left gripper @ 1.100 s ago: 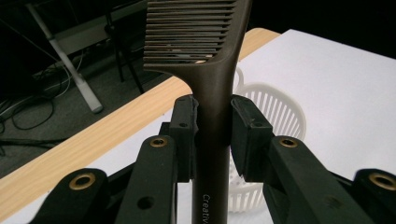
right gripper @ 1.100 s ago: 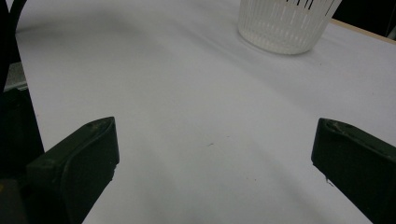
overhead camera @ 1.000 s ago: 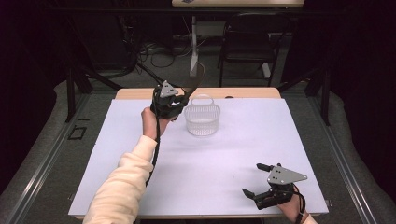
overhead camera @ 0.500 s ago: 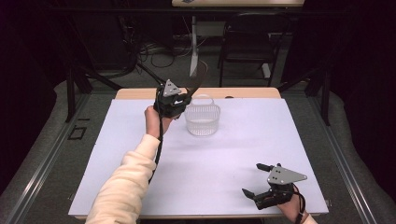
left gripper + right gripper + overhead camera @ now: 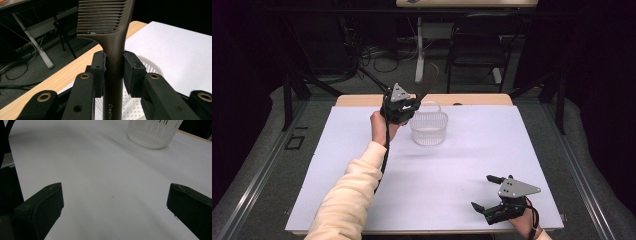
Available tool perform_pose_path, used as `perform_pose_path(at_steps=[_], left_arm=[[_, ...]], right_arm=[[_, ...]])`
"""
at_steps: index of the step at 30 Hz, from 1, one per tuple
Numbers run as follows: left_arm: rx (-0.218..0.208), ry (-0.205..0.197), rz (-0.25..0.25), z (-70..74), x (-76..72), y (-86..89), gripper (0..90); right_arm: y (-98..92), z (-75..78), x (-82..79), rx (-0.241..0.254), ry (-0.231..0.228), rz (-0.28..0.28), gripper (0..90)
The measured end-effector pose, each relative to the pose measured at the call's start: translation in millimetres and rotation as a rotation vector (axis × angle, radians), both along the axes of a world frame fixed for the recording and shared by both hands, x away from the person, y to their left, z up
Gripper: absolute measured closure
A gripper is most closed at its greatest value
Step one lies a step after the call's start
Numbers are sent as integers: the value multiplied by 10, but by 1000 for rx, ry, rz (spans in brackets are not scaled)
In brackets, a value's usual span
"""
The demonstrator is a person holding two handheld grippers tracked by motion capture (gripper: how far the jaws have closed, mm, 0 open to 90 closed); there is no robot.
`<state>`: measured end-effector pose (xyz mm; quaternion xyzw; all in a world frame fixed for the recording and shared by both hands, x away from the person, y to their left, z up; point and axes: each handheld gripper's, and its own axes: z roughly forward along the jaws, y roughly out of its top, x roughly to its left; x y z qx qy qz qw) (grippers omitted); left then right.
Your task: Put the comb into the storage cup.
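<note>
A dark brown comb (image 5: 113, 50) is clamped by its handle between the pads of my left gripper (image 5: 113, 72), teeth pointing up and away. In the high view that left gripper (image 5: 404, 107) is raised just left of a white slotted basket (image 5: 428, 127), and the comb (image 5: 427, 82) sticks up and to the right over the basket's rim. The basket (image 5: 150, 75) lies right below the jaws. My right gripper (image 5: 486, 192) rests near the table's front right, jaws wide apart over bare white surface, with the basket (image 5: 155, 132) far ahead of it.
A white sheet (image 5: 462, 165) covers the table; a strip of wooden tabletop (image 5: 482, 99) shows at the far edge. Beyond it stand a chair, a desk leg and loose cables on the dark floor.
The left gripper with the comb has shifted slightly; the right gripper has stayed where it was.
</note>
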<state>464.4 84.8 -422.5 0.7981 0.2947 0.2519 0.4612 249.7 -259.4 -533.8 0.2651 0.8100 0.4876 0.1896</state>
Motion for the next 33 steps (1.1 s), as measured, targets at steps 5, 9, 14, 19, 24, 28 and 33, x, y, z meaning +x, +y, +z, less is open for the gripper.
perform_pose_path(at_steps=[5, 9, 14, 19, 24, 28, 33], left_arm=[[-5, -10, -9, -5, 20, -17, 723], [4, -14, -13, -14, 35, -22, 723], [2, -19, -25, -15, 61, -32, 722], [5, -26, -32, -10, 86, -57, 721], [7, -32, -41, -7, 106, -84, 721], [7, -38, -53, -9, 126, -105, 722], [-8, -53, -62, 4, 140, -112, 722]], right_arm=[[-1, -2, 1, 2, -1, 0, 3], [-1, 0, 1, -3, -1, 0, 3], [1, -1, 1, -3, 0, -1, 3], [1, -2, 1, -4, 2, -2, 3], [3, -4, 1, -2, 6, -3, 3], [3, -6, 3, -3, 8, -3, 3], [4, -8, 7, -4, 6, -2, 3]])
